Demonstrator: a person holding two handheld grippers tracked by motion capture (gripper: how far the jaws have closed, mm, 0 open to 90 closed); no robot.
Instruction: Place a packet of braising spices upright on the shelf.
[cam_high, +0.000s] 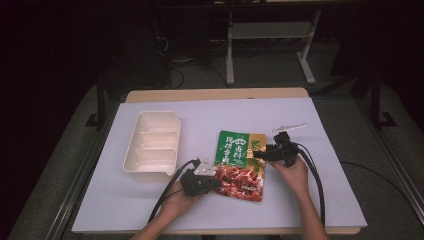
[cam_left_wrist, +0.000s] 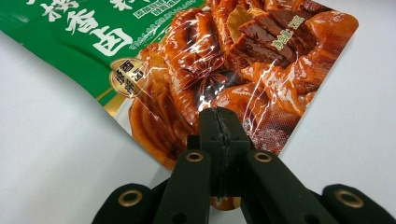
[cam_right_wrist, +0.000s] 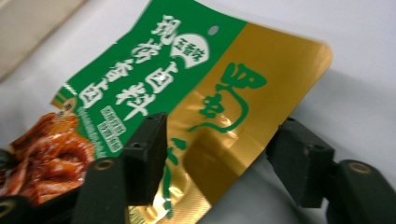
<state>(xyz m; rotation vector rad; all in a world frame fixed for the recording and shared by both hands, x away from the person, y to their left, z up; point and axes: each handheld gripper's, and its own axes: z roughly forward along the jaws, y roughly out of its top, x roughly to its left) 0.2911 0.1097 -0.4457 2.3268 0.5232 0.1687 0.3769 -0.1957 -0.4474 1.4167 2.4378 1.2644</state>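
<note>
Glossy plastic film covers the flat seasoning pouch (cam_high: 240, 165), a rectangle with rounded corners that lies near the middle of the counter (cam_high: 320, 200), whose top is a smooth, matte white sheet over a pale wooden edge. The pouch's upper part is printed green with white characters, one upper corner is shiny gold, and the lower part shows reddish-brown braised meat with a star anise; the film (cam_left_wrist: 233, 60) wrinkles and glints in the left gripper view. The left gripper (cam_high: 212, 184), black and hard-edged with a grey three-cornered plate on top, is clenched on the pouch's lower left edge: its two blocky fingers (cam_left_wrist: 210, 135) meet flat with the film pinched between them. The right gripper (cam_high: 260, 154) sits at the pouch's right edge by the gold corner (cam_right_wrist: 261, 93). In the right gripper view its square, rubbery-looking black fingers (cam_right_wrist: 149, 149) stand apart on either side of that gold edge, one lying over the printed face and the other well clear beside the film, so nothing is pressed there. That edge appears lifted slightly off the counter, casting a soft shadow. Left of the pouch stands a cream plastic tray (cam_high: 131, 160), rectangular with rounded corners and ribbed inner dividers. A thin pale strip (cam_high: 289, 127) lies just beyond the right gripper.
</note>
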